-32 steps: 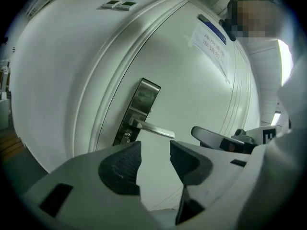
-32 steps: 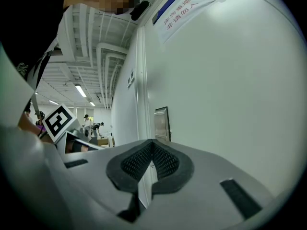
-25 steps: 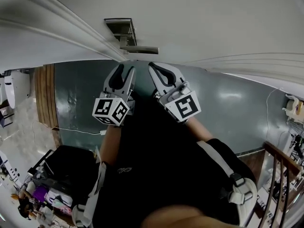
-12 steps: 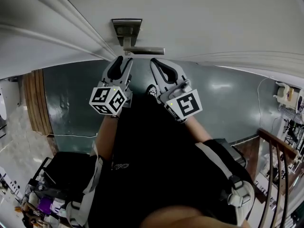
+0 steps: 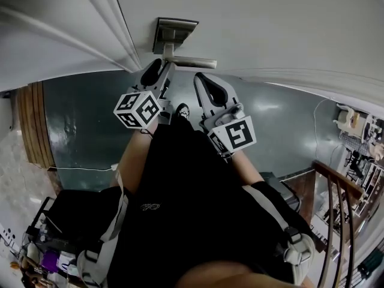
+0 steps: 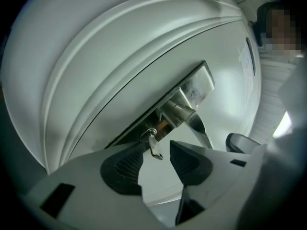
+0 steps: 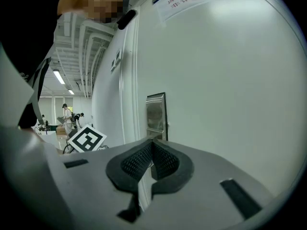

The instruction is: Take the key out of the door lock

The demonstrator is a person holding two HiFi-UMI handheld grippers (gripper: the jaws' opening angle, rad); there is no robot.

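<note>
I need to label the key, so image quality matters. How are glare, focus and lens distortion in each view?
Left gripper view: the key is fairly sharp between parted jaws; glare whitens the lock plate; fisheye bows the mouldings on the door. Right gripper view: strong barrel bend, black corners. Head view: the door's edges curve; soft glare patches lie on the floor.

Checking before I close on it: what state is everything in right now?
Left tongs: open, either side of the key, not gripping.
Key: seated in the lock, hanging down.
Right tongs: shut, empty.
Door handle: level, unpressed.
</note>
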